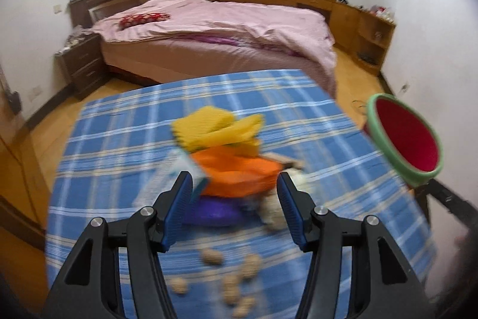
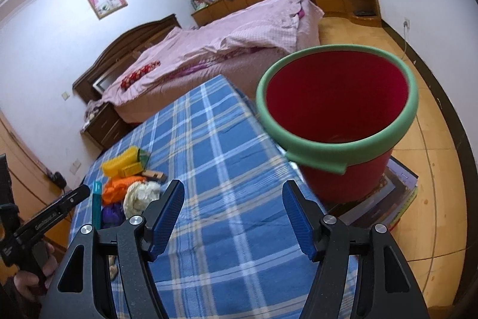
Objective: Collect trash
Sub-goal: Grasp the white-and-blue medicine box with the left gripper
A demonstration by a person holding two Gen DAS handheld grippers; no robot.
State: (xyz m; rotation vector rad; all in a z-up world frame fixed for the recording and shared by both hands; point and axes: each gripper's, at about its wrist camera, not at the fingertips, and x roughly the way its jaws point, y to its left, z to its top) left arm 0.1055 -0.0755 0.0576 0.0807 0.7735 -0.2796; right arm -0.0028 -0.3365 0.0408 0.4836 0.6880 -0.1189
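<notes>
A bedroom scene from two handheld grippers over a table covered in a blue checked cloth (image 2: 209,169). The left gripper (image 1: 234,193) points down at a heap of trash (image 1: 227,157) near the middle of the tabletop; its jaws stand apart with nothing clamped between them. The heap holds a yellow wrapper (image 1: 215,127), an orange bag (image 1: 239,172), something purple (image 1: 209,213) and a crumpled pale tissue (image 2: 142,193); peanut shells (image 1: 230,280) lie scattered toward the near edge. The right gripper (image 2: 233,205) has its jaws apart and empty too, aimed at bare cloth beside a red bucket with a green rim (image 2: 337,121), which stands just off the table's right edge on stacked books (image 2: 394,199).

Risks: closing on the loose pile may catch only one wrapper and scatter the rest; the small shells could slip from the pads.

The left view is blurred, so the trash items are hard to tell apart; the bucket's bottom is barely visible.
</notes>
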